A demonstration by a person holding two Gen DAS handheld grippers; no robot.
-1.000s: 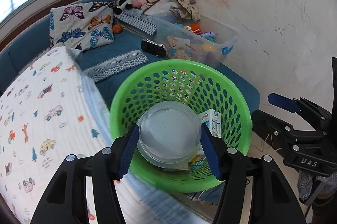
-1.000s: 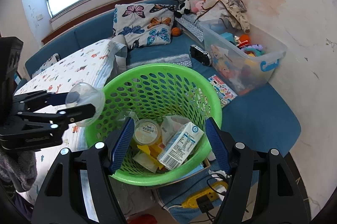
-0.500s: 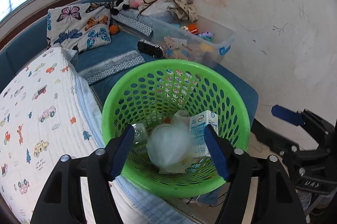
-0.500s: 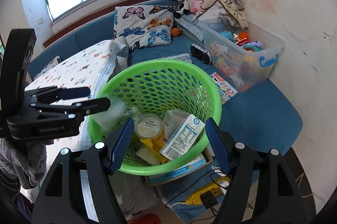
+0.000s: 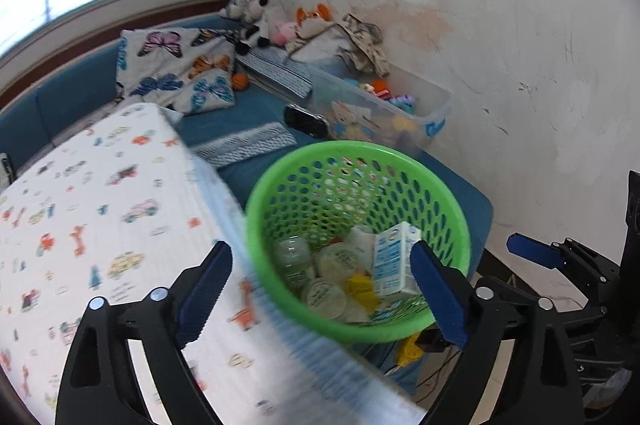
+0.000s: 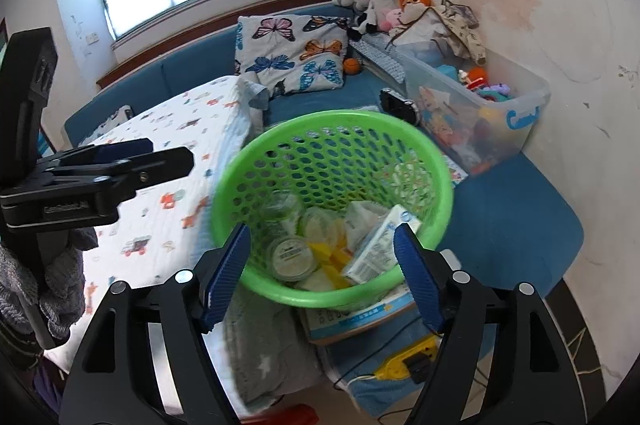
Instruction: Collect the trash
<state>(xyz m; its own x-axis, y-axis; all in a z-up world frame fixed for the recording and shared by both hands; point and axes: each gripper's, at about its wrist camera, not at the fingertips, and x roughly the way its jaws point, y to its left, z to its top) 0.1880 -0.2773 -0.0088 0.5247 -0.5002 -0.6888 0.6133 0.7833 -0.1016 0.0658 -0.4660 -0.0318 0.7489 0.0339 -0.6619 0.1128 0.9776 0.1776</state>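
A green perforated basket (image 5: 460, 225) (image 6: 436, 161) stands beside the bed. It holds a clear plastic cup (image 5: 294, 257) (image 6: 286, 205), a milk carton (image 5: 394, 261) (image 6: 380, 245), round lidded tubs (image 6: 290, 255) and yellow wrappers. My left gripper (image 5: 320, 249) hovers above the basket's near left rim. Its jaws are opening wide with nothing between them. In the right wrist view the left gripper (image 6: 120, 161) is over the quilt, left of the basket. My right gripper (image 6: 322, 231) hangs over the basket's near rim, its jaws opening a little and empty.
A car-print quilt (image 5: 100, 205) covers the bed at left. Behind the basket are a clear toy bin (image 6: 480, 105), a butterfly pillow (image 6: 292, 53) and plush toys by the wall. A cardboard box (image 6: 360, 313) and a yellow power strip (image 6: 404, 361) lie below.
The left gripper opened and let go of the clear cup, which now lies in the basket. It then drew back to the left, over the quilt. The right gripper shifted slightly.
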